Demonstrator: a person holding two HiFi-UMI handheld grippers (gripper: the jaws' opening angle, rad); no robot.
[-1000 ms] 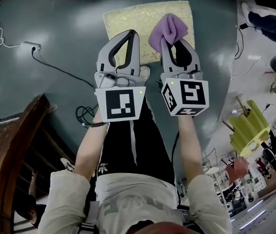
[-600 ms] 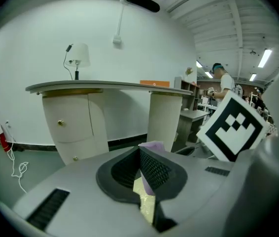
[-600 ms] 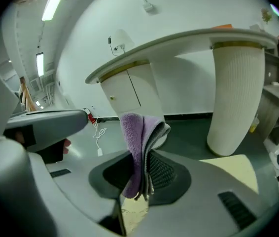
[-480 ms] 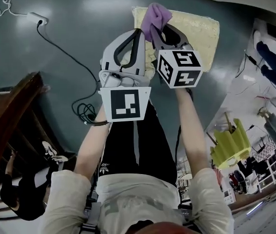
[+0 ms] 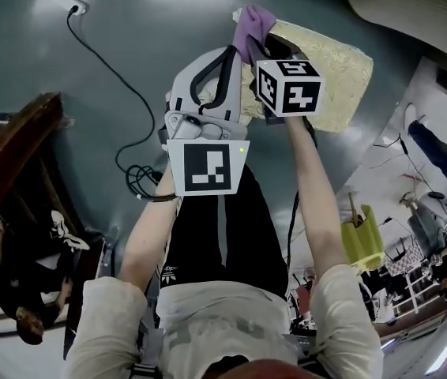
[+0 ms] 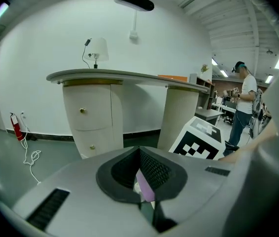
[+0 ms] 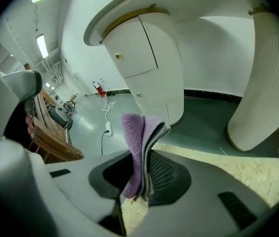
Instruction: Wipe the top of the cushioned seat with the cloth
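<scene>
Purple cloth [image 5: 253, 22] clamped in right gripper [image 5: 260, 46] jaws, over left corner of cushioned seat [image 5: 330, 65]; left gripper [image 5: 223, 58] jaws closed on nothing, just beside. Cloth moved leftward across seat versus a second ago

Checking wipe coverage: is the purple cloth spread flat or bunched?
Bunched: the cloth stands folded in layers, pinched by the right gripper.

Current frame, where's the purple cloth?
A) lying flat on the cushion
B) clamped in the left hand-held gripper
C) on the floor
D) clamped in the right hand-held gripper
D: the right gripper view shows the folded purple cloth pinched between the closed jaws of the right hand-held gripper, sticking up above the yellow cushion.
</scene>
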